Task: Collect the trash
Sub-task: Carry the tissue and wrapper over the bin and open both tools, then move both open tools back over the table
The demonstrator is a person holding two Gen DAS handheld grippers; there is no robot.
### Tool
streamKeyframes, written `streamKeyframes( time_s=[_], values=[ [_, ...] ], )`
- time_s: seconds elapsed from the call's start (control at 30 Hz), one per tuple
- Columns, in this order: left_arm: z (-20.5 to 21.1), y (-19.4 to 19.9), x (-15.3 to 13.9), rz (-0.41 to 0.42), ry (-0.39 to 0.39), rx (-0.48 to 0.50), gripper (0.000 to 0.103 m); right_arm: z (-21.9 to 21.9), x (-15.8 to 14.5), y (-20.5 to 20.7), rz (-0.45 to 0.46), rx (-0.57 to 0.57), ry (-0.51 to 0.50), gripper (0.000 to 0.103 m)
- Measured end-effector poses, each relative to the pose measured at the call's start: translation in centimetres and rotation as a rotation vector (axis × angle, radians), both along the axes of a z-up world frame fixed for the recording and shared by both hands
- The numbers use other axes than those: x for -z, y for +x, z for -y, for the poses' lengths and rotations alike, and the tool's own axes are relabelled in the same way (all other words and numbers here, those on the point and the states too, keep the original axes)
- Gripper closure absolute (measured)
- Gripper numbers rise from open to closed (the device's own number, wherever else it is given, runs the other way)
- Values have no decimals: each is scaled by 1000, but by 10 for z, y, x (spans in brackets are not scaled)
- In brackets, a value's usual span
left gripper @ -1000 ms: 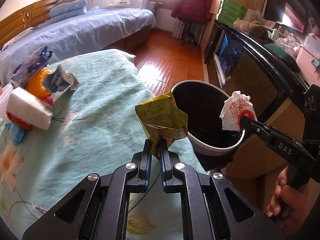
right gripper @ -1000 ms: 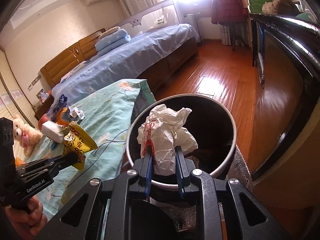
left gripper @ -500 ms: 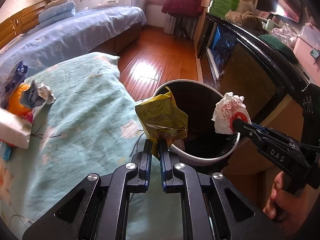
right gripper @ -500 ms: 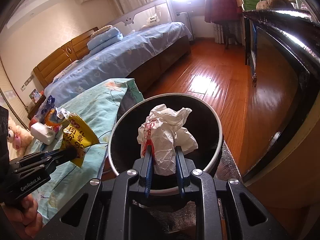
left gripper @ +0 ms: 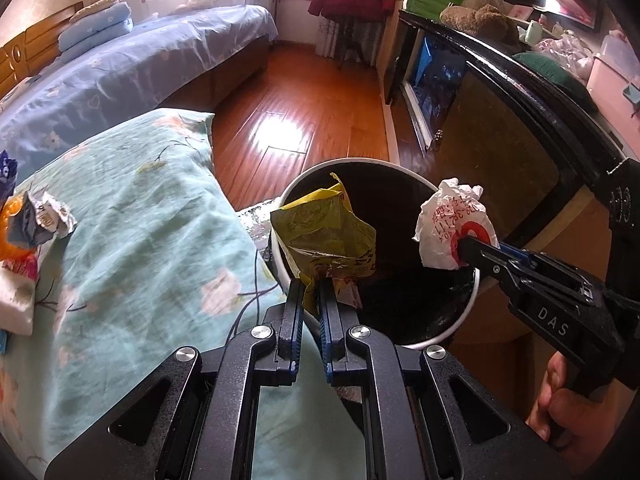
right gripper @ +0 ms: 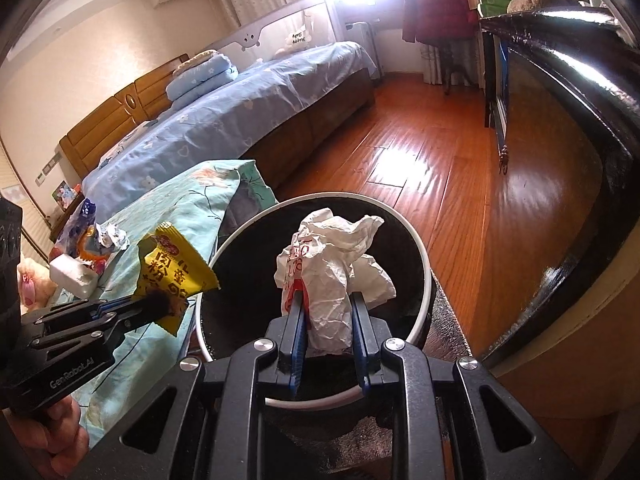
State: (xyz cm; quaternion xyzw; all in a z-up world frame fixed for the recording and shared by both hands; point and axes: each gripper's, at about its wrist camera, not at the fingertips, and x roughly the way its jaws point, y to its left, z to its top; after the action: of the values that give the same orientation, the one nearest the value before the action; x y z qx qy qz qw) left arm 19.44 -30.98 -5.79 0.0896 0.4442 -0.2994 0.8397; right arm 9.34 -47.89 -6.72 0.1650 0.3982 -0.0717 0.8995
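Observation:
My left gripper (left gripper: 310, 286) is shut on a crumpled yellow snack wrapper (left gripper: 326, 236), held over the near left rim of a round bin (left gripper: 460, 324) with a white rim and dark inside. My right gripper (right gripper: 330, 300) is shut on a crumpled white paper with red print (right gripper: 332, 268), hanging above the bin's opening (right gripper: 400, 240). From the right wrist view the left gripper (right gripper: 158, 306) and its yellow wrapper (right gripper: 172, 268) sit just left of the bin rim. The left wrist view shows the right gripper (left gripper: 466, 246) holding the white paper (left gripper: 452, 228) over the bin's right side.
More trash lies on the teal floral bedcover (left gripper: 132, 224): a crumpled silver wrapper (left gripper: 44, 220), an orange packet (left gripper: 10, 232), a white block (right gripper: 74, 276). A black-edged cabinet (left gripper: 532, 92) stands right of the bin. Wooden floor (left gripper: 304, 112) and a blue bed (left gripper: 120, 76) lie beyond.
The left gripper with the yellow wrapper has moved right, from over the bedcover to over the bin's rim. The right gripper with the white paper has come a little further over the bin.

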Motion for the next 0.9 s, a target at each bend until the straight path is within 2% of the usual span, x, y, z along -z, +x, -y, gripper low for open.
streamKeyframes(
  time_s=[0.23,0.33,0.37,0.4,0.43,0.47,0.67,0.83,0.9],
  values=[
    [11,6,4,-14,9,8,94,6,6,5,-16,6,13,79],
    [15,8,5,-22,8,9,90,9,8,7,-24,12,16,78],
    [15,8,5,-25,7,6,80,9,8,9,-26,13,18,76],
    [13,9,5,-25,6,1,60,11,9,10,-29,15,19,69],
    [12,9,4,-19,3,-6,51,12,9,10,-30,19,22,59],
    [10,8,2,-6,-2,-13,46,13,10,10,-27,20,29,57],
    [-12,4,-2,4,-29,-55,46,13,9,8,-24,24,45,52],
    [-35,-4,-2,10,-37,-92,46,3,5,8,-16,6,45,38],
    [-45,-8,-2,12,-40,-108,46,-2,3,8,-11,-4,44,36]
  ],
)
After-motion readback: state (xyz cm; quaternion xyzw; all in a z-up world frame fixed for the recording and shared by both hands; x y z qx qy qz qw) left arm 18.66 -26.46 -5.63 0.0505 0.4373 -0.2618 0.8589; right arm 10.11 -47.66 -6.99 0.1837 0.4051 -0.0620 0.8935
